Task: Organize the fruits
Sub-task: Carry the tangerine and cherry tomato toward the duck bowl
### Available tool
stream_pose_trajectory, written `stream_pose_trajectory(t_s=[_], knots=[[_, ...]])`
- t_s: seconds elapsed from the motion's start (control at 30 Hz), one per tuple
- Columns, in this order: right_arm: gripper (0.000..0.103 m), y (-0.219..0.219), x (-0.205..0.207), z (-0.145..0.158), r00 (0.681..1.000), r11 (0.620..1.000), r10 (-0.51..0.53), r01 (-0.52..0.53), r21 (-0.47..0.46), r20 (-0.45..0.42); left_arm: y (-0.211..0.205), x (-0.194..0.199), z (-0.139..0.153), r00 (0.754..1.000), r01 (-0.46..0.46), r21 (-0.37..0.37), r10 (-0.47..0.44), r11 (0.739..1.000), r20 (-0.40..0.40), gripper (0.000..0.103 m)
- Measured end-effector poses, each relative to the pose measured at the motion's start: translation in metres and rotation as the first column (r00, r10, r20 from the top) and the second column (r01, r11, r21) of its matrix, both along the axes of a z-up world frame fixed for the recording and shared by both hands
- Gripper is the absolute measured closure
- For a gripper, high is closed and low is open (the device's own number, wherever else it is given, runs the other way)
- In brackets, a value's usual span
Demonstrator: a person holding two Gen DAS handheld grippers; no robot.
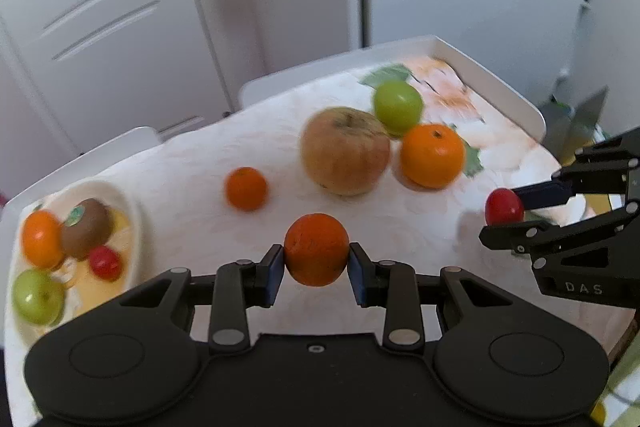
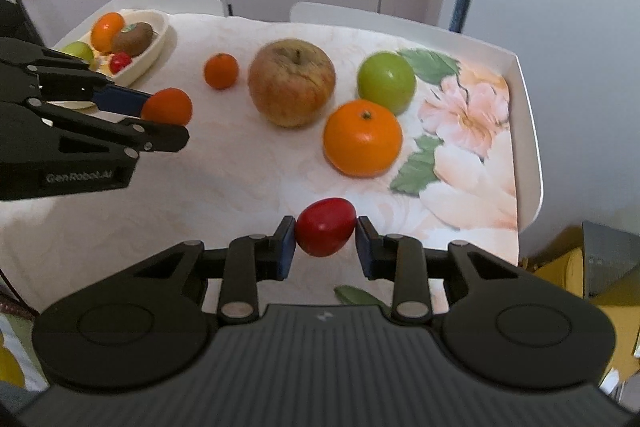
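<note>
Basically both grippers are loaded. Left gripper is clamped on a small tangerine, pads on its sides, carried above the tablecloth. Right gripper is closed on a red plum-like fruit, also pinched at its widest part.

Risks, my read: both fruits are round, smooth and glossy, held by two flat pads only, so a fast swing or roll could squirt either one out. The bowl is already crowded with an orange, a kiwi, a green fruit and a red one; dropping in from height could bounce something over its low rim. Both hands heading there together could clash.

Cloth looks soft, embossed, floral. A second tangerine, a big dull apple, a green apple and an orange sit loose on it and would roll if nudged.
</note>
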State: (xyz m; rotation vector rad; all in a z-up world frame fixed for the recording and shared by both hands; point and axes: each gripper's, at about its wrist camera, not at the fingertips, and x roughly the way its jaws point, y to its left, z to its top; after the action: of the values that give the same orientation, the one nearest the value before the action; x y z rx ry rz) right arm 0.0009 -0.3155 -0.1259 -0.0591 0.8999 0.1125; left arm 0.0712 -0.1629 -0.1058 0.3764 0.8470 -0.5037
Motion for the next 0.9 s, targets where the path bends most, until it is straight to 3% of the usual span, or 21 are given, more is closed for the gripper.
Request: stream_pose_trajectory(t_s=[0.2,0.5,0.9], knots=[[0.056,0.014,0.006,0.025,0.997,0.998,0.065,-0.065,0.0,0.037,0.029,-0.006,0.027,0.992,-0.118,-0.031,0.119,0.993,0.032,0.065],[0.056,0.051,0.031,0.06,0.979,0.984,0.178,-0.18,0.009,0.102,0.081,-0.006,0.054,0.962,-0.253,-0.038,0.255,0.967,0.093,0.065],[0.056,0.122,0.077,0.068,0.944,0.952,0.303,-0.306,0.0,0.128,0.144,0.021,0.052,0.935,-0.341,-0.013,0.34,0.94,0.101,0.065]])
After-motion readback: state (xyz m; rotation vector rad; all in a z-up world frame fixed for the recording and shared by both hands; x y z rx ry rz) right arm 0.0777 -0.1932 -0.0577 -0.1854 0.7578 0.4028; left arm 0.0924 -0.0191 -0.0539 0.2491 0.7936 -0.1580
